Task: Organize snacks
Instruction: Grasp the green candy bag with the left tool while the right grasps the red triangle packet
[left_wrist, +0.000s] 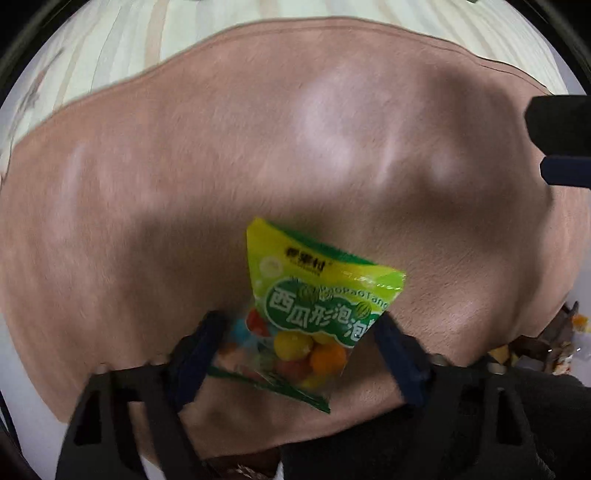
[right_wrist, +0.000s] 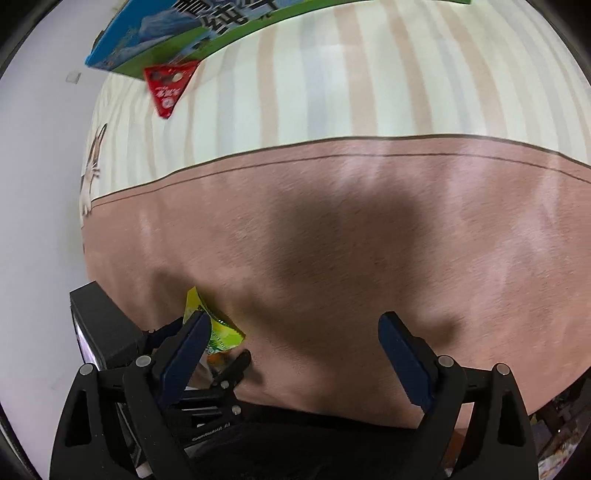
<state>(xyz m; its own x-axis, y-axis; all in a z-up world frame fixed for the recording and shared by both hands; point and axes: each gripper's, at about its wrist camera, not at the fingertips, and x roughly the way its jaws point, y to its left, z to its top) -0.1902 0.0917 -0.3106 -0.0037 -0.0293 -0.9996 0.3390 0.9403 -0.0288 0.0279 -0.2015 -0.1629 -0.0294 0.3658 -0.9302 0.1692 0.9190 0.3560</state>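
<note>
From the left wrist camera we look almost straight down on one pinkish-brown cloth (left_wrist: 258, 155), our landmark here, which covers most of the view; a pale striped sheet (left_wrist: 122, 40) shows beyond its far edge. On the cloth lies one green and yellow candy bag (left_wrist: 314, 295) with a clear window full of coloured balls — yellow, orange, red, a blue one at the side. The left gripper (left_wrist: 299, 328) has its two dark blue fingers (left_wrist: 201, 347) on either side of the lower half of the bag; the right finger meets the bag's edge, the left one stands just beside the clear film, and through the blur we cannot tell whether the pads truly press on it. At the right edge of the cloth one dark piece of the other tool pokes in. From the right wrist camera we see the same cloth, with the striped sheet behind it. On that sheet, well beyond the cloth's far edge, lie one red triangular packet (right_wrist: 168, 86) and one blue and green box (right_wrist: 166, 37), the packet's top tucked against the box. The right gripper (right_wrist: 295, 343) hangs over bare cloth, its two fingers spread wide with nothing between them — the candy bag (right_wrist: 218, 332) peeks out behind its left finger, with the left tool's black body beside it.
</note>
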